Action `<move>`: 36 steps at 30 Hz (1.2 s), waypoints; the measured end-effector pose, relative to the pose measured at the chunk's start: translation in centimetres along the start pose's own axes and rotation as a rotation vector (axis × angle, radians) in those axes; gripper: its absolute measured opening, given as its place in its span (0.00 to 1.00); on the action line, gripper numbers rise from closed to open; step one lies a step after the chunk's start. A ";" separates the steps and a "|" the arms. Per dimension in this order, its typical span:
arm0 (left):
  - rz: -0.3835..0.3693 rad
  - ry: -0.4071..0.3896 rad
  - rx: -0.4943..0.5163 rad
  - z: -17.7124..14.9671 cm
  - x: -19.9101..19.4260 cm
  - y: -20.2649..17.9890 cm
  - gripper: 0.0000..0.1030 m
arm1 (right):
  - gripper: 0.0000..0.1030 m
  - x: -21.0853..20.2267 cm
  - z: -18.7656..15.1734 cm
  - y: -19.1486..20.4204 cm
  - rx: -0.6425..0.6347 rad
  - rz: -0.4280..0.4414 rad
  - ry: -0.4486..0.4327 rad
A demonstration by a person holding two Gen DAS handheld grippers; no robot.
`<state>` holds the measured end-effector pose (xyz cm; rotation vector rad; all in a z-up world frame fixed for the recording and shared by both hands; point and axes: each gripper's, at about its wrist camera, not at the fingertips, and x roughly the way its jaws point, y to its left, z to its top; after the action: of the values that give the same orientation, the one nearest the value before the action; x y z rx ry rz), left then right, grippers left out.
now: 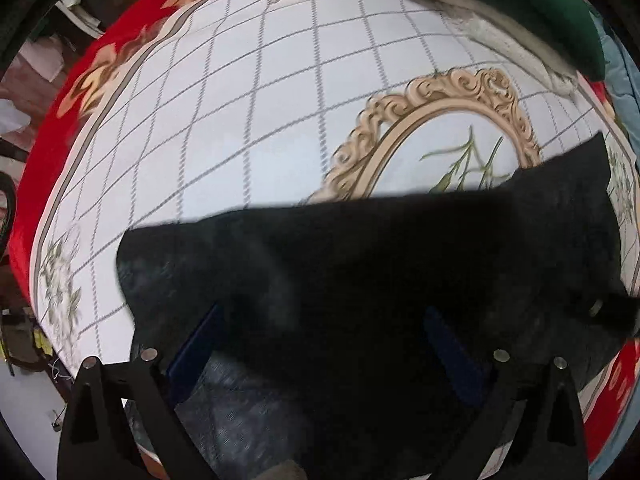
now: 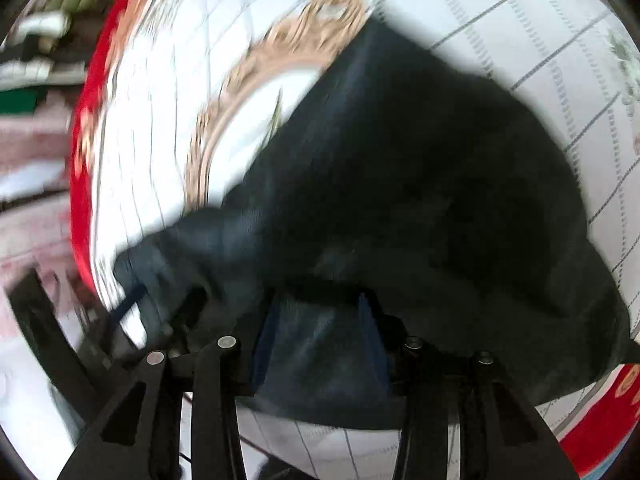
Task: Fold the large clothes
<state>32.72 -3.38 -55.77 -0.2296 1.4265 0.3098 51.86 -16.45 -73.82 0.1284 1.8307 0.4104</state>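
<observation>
A large black garment of soft dark fabric [image 1: 380,264] is lying spread on a white bedcover with a grey grid, a tan scrolled oval frame and a red border [image 1: 248,112]. The left gripper [image 1: 320,344] is hanging straight down over the near part of that garment, its blue-padded fingers [image 1: 192,360] standing wide apart with cloth beneath and between them, but the pads are not pressing on anything, so it is released. Beyond its tips the garment's straight edge is running across the cover, and further off, at the bed's far side, a dark green cushion [image 1: 532,12] is sitting against a grey ledge. The right gripper [image 2: 320,344] is tilting down at the same black garment [image 2: 420,184], and a bunch of the fabric is sitting between its blue pads, which are pinching it. The picture there is blurring. To its left the other gripper's black frame is showing.
</observation>
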 end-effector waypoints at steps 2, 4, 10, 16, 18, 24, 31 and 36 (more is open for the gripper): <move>0.015 0.020 0.005 -0.8 0.6 0.3 1.00 | 0.43 3.3 -0.3 -0.1 -0.023 -0.064 0.025; 0.040 0.052 0.009 -1.5 1.5 0.5 1.00 | 0.43 4.8 0.4 0.8 -0.039 -0.116 -0.005; 0.015 -0.012 0.008 -1.6 -1.3 0.1 1.00 | 0.44 0.5 -1.3 0.6 0.003 -0.065 -0.063; -0.020 -0.052 0.060 0.6 -2.4 -4.6 1.00 | 0.71 -4.9 -9.0 -10.1 0.286 0.080 -0.303; -0.051 -0.042 0.067 0.5 -2.5 -6.7 1.00 | 0.71 -4.5 -10.9 -14.1 0.381 0.135 -0.347; -0.046 0.084 0.114 -1.8 1.1 -10.6 1.00 | 0.71 -0.9 -12.3 -18.8 0.516 0.383 -0.398; -0.050 0.104 0.119 -1.8 2.6 -10.4 1.00 | 0.71 -2.4 -16.4 -20.2 0.647 0.414 -0.486; -0.038 0.102 0.123 -1.1 3.1 -10.9 1.00 | 0.71 -1.2 -17.5 -22.9 0.688 0.461 -0.489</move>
<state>35.83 -13.76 -59.29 -0.1738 1.5340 0.1809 38.42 -41.82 -76.31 1.0449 1.3736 0.0312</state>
